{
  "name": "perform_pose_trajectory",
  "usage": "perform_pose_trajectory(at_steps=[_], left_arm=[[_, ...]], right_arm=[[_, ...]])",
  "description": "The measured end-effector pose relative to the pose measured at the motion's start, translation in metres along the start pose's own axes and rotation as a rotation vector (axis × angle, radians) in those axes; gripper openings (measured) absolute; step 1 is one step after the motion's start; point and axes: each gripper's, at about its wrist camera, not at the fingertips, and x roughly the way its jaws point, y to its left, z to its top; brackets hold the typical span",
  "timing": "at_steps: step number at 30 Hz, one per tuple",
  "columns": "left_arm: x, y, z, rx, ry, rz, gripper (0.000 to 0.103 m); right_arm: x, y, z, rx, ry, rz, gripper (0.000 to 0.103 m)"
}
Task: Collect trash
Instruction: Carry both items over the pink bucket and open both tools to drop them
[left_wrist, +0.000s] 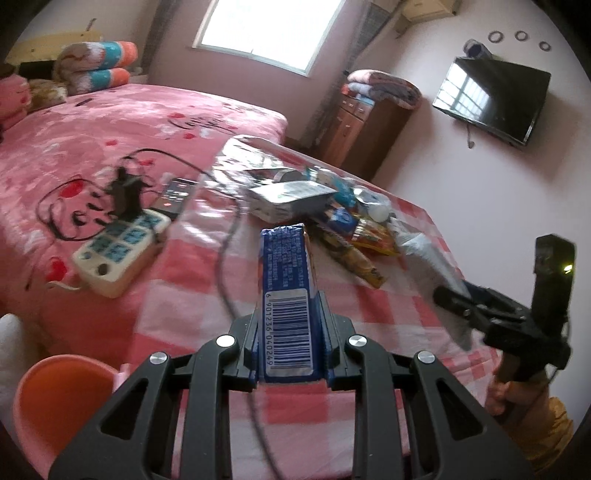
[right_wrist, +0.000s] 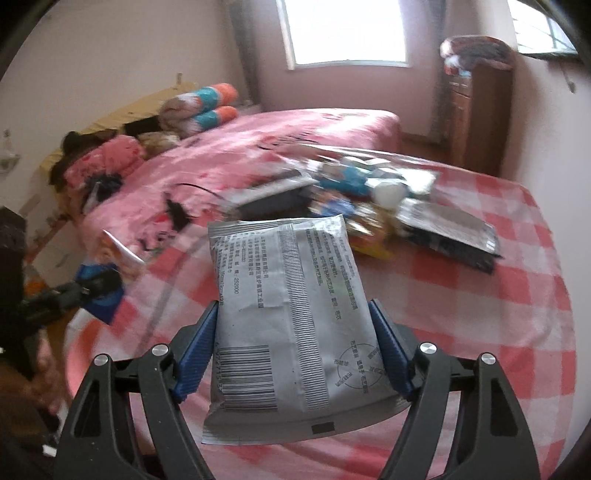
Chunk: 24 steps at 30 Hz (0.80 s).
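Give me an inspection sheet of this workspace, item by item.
Surface: red-and-white checked tablecloth on a table beside the pink bed.
Job's things: blue barcoded wrapper; grey printed pouch; heap of mixed wrappers further back.
Clutter: cream power strip, black remote control, orange plastic bin.
Grippers: left gripper shut on the blue wrapper; right gripper shut on the grey pouch.
Cables: grey cable across the cloth.
Surroundings: wall-mounted television, window, wooden cabinet.

Blown-out window backlight, motion blur, fisheye edges
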Motion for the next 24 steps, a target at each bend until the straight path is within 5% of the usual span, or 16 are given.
perform_pose_trajectory(at_steps=[11, 24], left_arm=[[-0.05, 0.091, -0.031, -0.126, 0.007, 0.203, 0.026], [-0.053, 0.18, -0.093, -0.296, 0.122, 0.331, 0.027]], right_arm=[[0.024, 0.136, 0.015, -0.234, 0.055, 0.25, 0.078], [0.073, 0.269, -0.03, -0.545, 0.195, 0.41, 0.078]])
